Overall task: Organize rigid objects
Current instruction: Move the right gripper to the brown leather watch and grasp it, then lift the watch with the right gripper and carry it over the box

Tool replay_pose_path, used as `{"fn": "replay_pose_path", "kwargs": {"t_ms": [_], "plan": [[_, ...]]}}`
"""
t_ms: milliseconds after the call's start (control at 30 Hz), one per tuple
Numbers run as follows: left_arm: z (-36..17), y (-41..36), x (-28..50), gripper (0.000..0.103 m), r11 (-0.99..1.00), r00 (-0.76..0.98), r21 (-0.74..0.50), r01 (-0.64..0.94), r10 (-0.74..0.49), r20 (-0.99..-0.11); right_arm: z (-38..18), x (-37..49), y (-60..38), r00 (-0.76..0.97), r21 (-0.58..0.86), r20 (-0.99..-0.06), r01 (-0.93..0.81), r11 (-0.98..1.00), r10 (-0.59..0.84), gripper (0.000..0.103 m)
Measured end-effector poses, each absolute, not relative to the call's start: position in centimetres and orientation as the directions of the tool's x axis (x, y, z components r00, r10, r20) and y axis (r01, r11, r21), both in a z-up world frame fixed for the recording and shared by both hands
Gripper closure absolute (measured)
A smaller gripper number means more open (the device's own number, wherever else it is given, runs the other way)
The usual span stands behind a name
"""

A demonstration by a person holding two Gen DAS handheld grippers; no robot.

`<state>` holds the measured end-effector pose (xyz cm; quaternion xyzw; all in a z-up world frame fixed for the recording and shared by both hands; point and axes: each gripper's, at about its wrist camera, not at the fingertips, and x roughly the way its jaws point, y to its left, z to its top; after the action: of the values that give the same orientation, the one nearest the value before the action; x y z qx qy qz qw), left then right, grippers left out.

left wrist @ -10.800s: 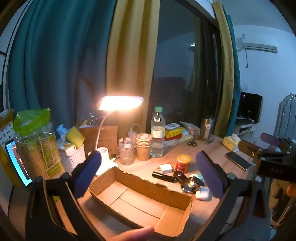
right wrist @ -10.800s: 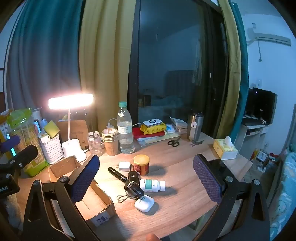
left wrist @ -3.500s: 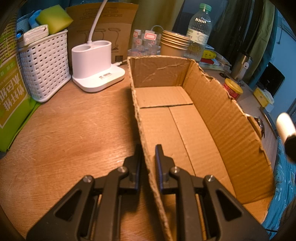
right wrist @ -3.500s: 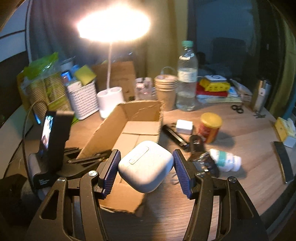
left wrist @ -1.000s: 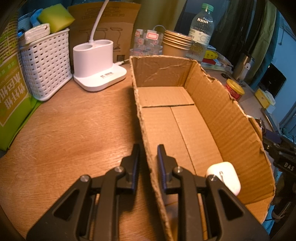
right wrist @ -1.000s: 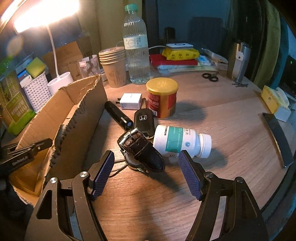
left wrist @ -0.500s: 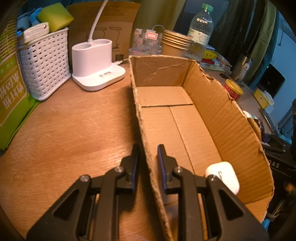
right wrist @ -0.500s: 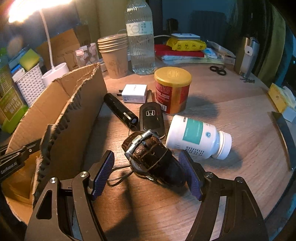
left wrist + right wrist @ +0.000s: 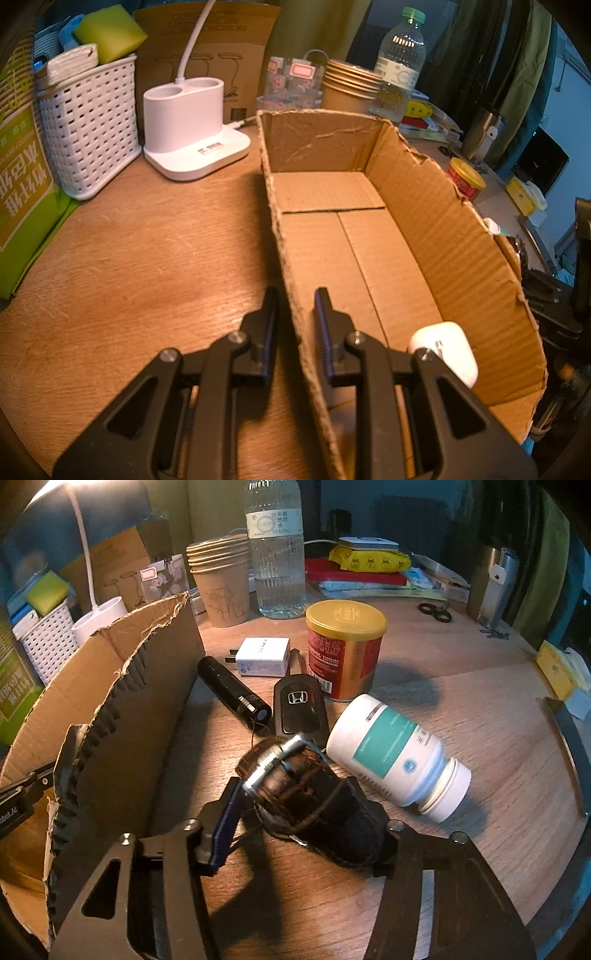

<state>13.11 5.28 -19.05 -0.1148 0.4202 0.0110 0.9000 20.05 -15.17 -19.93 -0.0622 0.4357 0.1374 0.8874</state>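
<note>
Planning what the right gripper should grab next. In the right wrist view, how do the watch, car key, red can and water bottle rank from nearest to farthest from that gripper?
1. Watch: between the right gripper fingers, which have just been closing.
2. Car key: just beyond the watch.
3. Red can: behind the key, slightly right.
4. Water bottle: farthest, at the back.

The black car key near the middle of the desk carries the Honda "H" badge. "Robot.AI" shows in white on the black gripper body at the left edge. Chinese characters mark the water bottle's label and the green bag far left; other print is too small to read.
</note>
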Motion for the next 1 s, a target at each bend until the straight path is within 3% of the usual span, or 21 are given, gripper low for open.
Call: {"fn": "replay_pose_path", "kwargs": {"t_ms": [333,500,1000], "plan": [[-19.1,5.3,13.1,0.082,0.973,0.646,-0.197,-0.116,-0.077,-0.759,-19.2,19.2,-15.7,0.599,0.021,-0.774,-0.297,0.955,0.204,0.059],[-19.1,5.4,13.1,0.082,0.973,0.646,-0.198,-0.116,-0.077,-0.759,-18.1,18.9,-16.2,0.624,0.026,-0.753,-0.288,0.957,0.208,0.077],[-19.1,5.4,13.2,0.082,0.973,0.646,-0.198,-0.115,-0.078,-0.759,-15.3,17.1,-16.4,0.661,0.028,-0.712,-0.312,0.950,0.238,0.078]]}}
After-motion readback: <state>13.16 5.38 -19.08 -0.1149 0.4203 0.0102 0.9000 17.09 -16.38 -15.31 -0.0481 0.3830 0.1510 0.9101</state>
